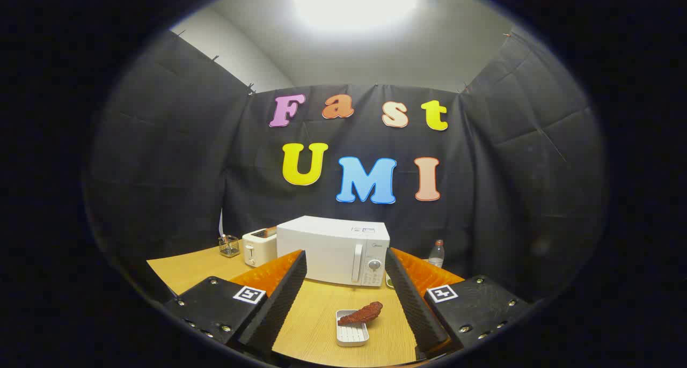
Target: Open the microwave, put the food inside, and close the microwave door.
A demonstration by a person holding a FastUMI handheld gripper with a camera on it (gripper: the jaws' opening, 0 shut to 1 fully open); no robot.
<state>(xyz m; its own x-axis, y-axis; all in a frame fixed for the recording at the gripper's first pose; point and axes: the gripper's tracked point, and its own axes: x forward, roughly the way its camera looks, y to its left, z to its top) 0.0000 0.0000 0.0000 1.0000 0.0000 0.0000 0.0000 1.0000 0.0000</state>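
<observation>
A white microwave (334, 248) stands at the back of the wooden table (185, 269), door closed, with its vertical handle (356, 263) and dial panel on its right side. A brown piece of food (361, 314) lies on a small white ridged tray (352, 333) in front of it. My gripper (345, 260) is open, its fingers spread wide. The tray and food lie low between the two fingers, and the microwave stands beyond the fingertips.
A white toaster (258, 247) stands left of the microwave, with a small wire basket (229, 245) further left. A clear plastic bottle (436, 254) stands right of the microwave. Black cloth walls close the booth behind and to the sides.
</observation>
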